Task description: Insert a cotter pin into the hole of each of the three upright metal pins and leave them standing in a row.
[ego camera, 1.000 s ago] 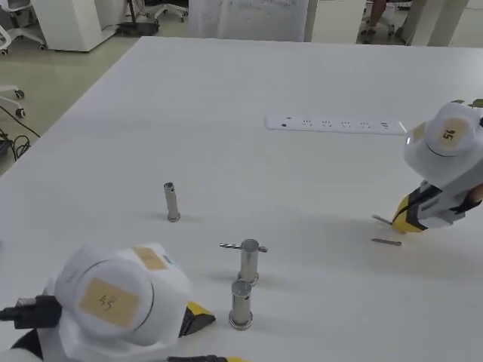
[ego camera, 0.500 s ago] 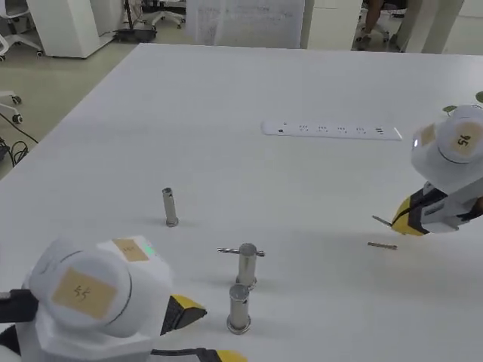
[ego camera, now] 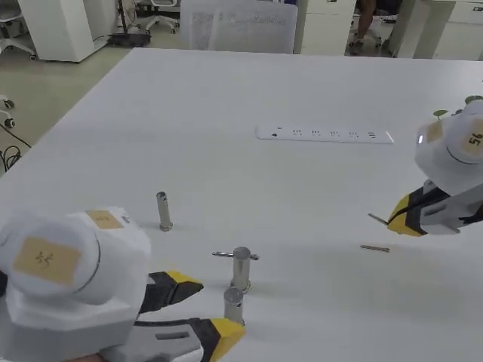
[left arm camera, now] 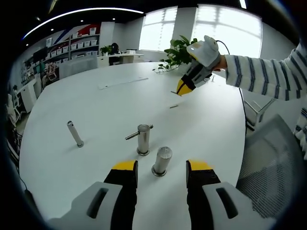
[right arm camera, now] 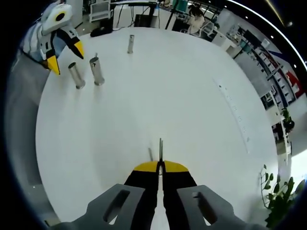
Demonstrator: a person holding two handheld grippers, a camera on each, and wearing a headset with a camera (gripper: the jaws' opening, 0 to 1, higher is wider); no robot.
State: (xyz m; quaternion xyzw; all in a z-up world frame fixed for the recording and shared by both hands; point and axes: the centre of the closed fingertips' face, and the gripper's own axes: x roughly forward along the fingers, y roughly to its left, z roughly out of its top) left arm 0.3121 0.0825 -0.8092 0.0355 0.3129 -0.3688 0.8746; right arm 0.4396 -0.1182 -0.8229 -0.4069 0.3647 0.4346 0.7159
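Three metal pins stand on the white table [ego camera: 249, 181]. The near pin [ego camera: 234, 302] [left arm camera: 162, 160] stands just ahead of my open left gripper [ego camera: 210, 311] [left arm camera: 162, 167], in line with the gap between its jaws. The middle pin [ego camera: 241, 268] [left arm camera: 143, 139] has a cotter pin [ego camera: 234, 256] through its hole. The far pin [ego camera: 163, 210] [left arm camera: 75, 133] is thinner and bare. My right gripper [ego camera: 398, 219] [right arm camera: 160, 165] is shut on a cotter pin [right arm camera: 160, 147] and held above the table at the right. A loose cotter pin [ego camera: 375, 248] [right arm camera: 150, 154] lies below it.
A white power strip [ego camera: 324, 136] lies across the far middle of the table. A potted plant [left arm camera: 180, 48] sits near the table's right edge. Office chairs and cabinets stand beyond the far edge.
My left gripper has come forward and right, so its jaws now reach the near pin. The right gripper holds its cotter pin in much the same place. The camera shifted a little.
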